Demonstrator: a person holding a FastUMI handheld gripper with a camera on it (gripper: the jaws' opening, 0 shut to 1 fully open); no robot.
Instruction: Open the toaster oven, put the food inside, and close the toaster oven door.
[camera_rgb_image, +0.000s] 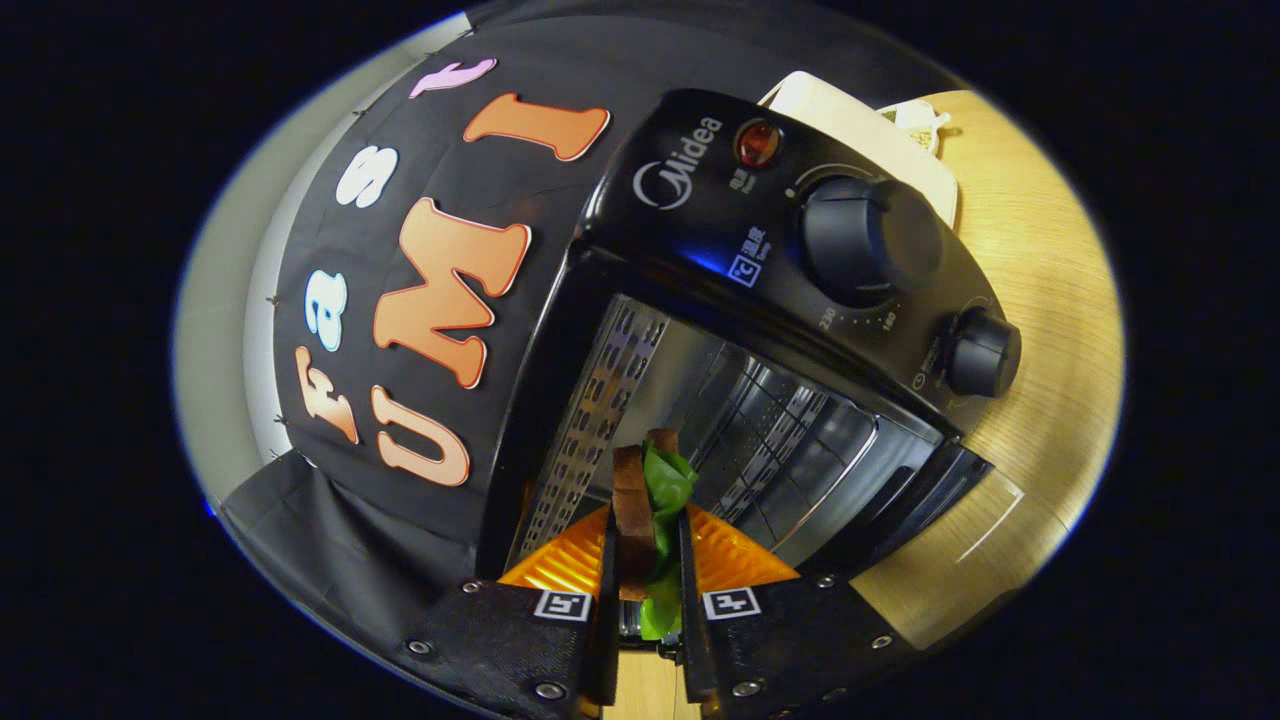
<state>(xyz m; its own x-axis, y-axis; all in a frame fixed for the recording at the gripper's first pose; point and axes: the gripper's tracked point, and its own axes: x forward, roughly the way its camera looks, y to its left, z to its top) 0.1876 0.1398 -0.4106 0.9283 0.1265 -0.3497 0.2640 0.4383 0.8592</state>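
Toaster oven (800, 300) on the desk (1040, 420) with its door already open. The gripper (645, 570), jaws closed narrowly on the sandwich (640, 510), holds it at the cavity mouth. Remaining, by judgement: placing the food inside, releasing, closing the door.

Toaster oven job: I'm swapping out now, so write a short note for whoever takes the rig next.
Tongs: shut on the sandwich, bread with green leaf, held on edge between the fingers.
Toaster oven: door open, wire rack visible just beyond the sandwich.
Done: door opened, food picked up and brought to the opening.
Left: set the sandwich on the rack, release, back out, close the door.
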